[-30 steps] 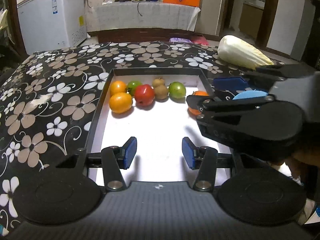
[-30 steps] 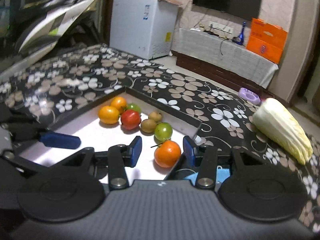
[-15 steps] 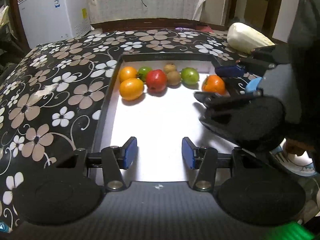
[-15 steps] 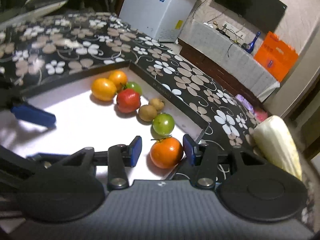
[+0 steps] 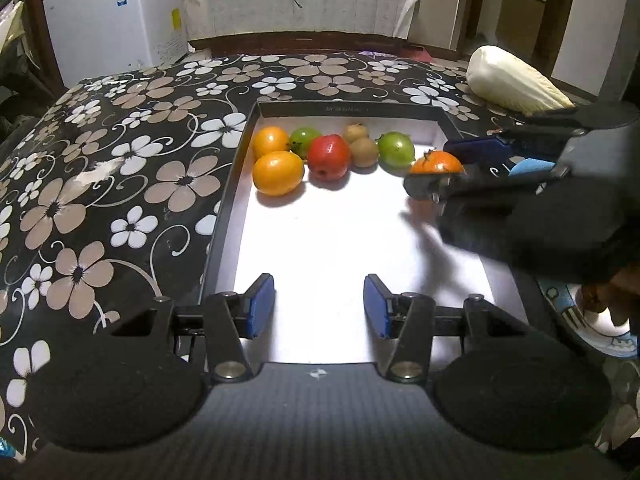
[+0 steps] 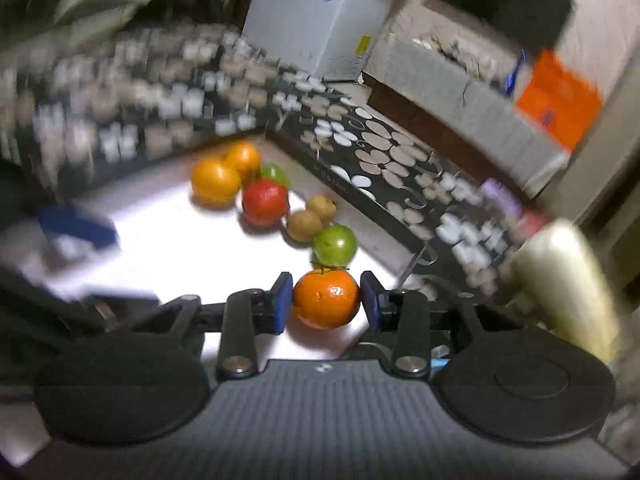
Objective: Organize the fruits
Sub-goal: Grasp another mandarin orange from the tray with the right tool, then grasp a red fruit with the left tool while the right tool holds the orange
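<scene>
A black-rimmed white tray holds a row of fruit along its far edge: two oranges, a green fruit, a red apple, two kiwis and a green tomato. My right gripper has its blue pads on both sides of an orange persimmon, seemingly touching it at the row's right end. The persimmon also shows in the left wrist view, partly hidden by the right gripper. My left gripper is open and empty over the tray's near edge.
A napa cabbage lies on the floral tablecloth at the far right. A patterned plate sits right of the tray. A white freezer stands behind the table. The right wrist view is motion-blurred.
My right gripper has moved in around the orange persimmon and its pads have narrowed onto it. The left gripper has drawn back slightly and stayed open.
</scene>
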The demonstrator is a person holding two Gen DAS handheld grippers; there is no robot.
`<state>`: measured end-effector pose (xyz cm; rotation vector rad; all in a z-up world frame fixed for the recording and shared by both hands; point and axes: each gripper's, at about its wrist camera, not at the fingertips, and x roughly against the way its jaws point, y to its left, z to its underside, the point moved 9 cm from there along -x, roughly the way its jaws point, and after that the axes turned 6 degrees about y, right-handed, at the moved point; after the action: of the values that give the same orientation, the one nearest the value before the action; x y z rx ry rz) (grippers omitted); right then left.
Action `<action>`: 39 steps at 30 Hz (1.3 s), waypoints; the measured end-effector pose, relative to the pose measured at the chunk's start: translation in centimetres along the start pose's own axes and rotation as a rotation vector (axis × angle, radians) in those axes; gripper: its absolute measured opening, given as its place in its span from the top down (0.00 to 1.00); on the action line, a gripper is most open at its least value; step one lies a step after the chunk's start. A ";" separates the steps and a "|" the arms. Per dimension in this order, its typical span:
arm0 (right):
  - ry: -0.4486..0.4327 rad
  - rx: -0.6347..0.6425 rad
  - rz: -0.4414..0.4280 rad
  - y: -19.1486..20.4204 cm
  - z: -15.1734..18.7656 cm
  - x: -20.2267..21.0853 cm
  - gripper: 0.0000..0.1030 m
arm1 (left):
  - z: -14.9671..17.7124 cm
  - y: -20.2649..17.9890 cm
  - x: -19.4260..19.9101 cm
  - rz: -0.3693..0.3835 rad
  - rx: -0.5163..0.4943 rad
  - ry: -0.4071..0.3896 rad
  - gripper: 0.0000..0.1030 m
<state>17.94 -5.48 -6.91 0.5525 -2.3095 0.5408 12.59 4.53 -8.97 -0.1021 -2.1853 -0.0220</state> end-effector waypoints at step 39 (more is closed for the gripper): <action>-0.175 -0.620 -0.332 -5.9 -0.8 3.7 0.61 | -8.3 -2.9 -3.6 0.110 -0.282 -0.123 0.46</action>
<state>18.99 -10.80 -2.47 0.6658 -2.3106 -0.3881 21.16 0.91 -7.07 -0.3919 -2.2845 -0.2690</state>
